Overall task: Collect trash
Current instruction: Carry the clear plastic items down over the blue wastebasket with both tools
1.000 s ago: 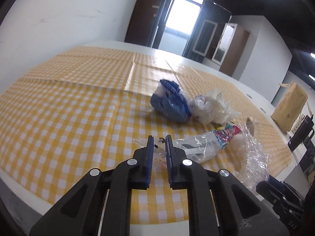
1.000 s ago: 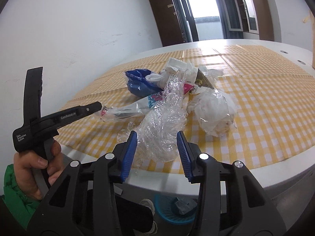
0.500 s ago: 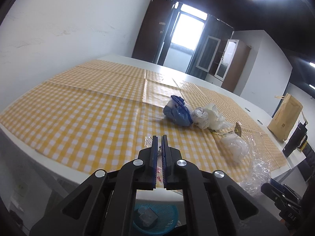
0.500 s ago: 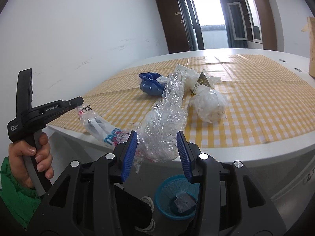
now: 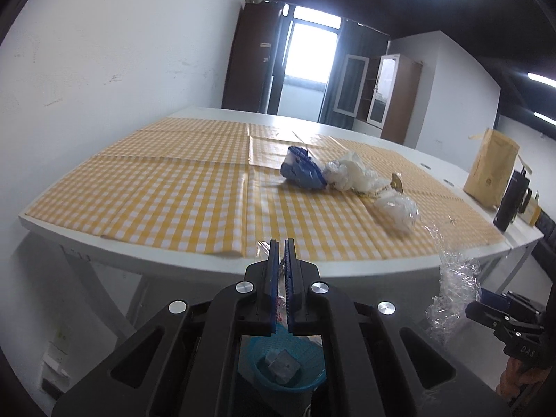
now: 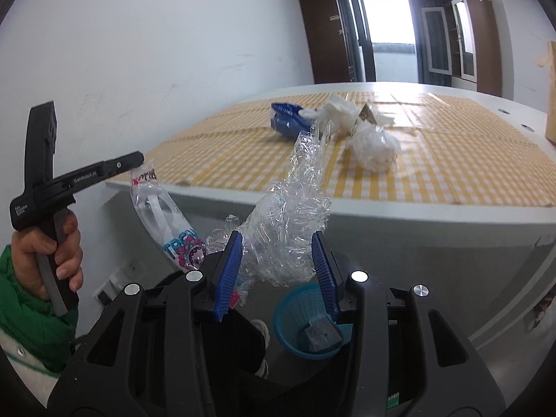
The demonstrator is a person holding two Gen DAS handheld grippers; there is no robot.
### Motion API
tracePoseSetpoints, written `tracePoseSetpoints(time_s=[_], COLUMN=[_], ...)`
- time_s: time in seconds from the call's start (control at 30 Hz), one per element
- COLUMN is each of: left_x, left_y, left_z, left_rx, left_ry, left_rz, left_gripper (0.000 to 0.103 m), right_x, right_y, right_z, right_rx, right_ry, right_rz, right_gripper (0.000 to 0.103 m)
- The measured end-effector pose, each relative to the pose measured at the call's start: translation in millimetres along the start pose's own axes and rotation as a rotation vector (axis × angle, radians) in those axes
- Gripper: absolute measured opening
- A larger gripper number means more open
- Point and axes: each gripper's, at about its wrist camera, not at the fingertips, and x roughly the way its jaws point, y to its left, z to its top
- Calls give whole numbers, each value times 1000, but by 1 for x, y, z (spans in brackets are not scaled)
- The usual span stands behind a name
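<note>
My left gripper [image 5: 281, 246] is shut on a clear printed wrapper [image 6: 163, 219], which hangs from its tip [image 6: 137, 158] off the table's front edge. My right gripper [image 6: 276, 260] has its jaws apart with crumpled clear plastic film [image 6: 292, 222] between the pads; I cannot tell if they press it. The film also shows in the left wrist view [image 5: 455, 285]. A blue basket [image 6: 305, 323] with a grey lump stands on the floor below both grippers, also in the left wrist view [image 5: 285, 368]. On the table lie a blue bag [image 5: 300, 170], white plastic [image 5: 354, 173] and a clear wad [image 5: 398, 210].
The table [image 5: 173, 243] carries a yellow checked cloth and has a white front edge. A brown paper bag [image 5: 490, 173] and a dark flask [image 5: 510, 201] stand at its far right. A white wall runs along the left.
Both grippers have drawn back from the table and lowered. The printed wrapper left the tabletop in my left gripper; the clear film came off with my right. The blue basket came into view.
</note>
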Motion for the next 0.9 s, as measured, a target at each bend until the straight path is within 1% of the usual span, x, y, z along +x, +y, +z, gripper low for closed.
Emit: tracePoseSetpoints(time_s=[0.13,0.27,0.37,0.5,0.67,0.8,0.9], left_x=[2,14,31,49,68,88,101], left_y=[3,5,6,9,16,22,26], left_z=[-16,-38,-55,-69,-88,-106,-113], left_rx=[11,12,28,23,17,10,0], left_ry=[24,66,99,134,164,211,236], left_rz=[17,37,72,86,116,143,153], left_gripper=[2,2,2,2,2,2,2], right_x=[0,10,24,40,62,82,98], right_y=[0,1,-1,-5,-13,-19,-24], right_z=[-18,-36,-48,-55,-73,-86,-91], right_rx=[6,9,13,16,31,48,60], right_ry=[36,87,134,177,240,294,328], right_rz=[0,4,-1,-3,-9,-6,-8], right_gripper=[39,39,39,39,39,39,39])
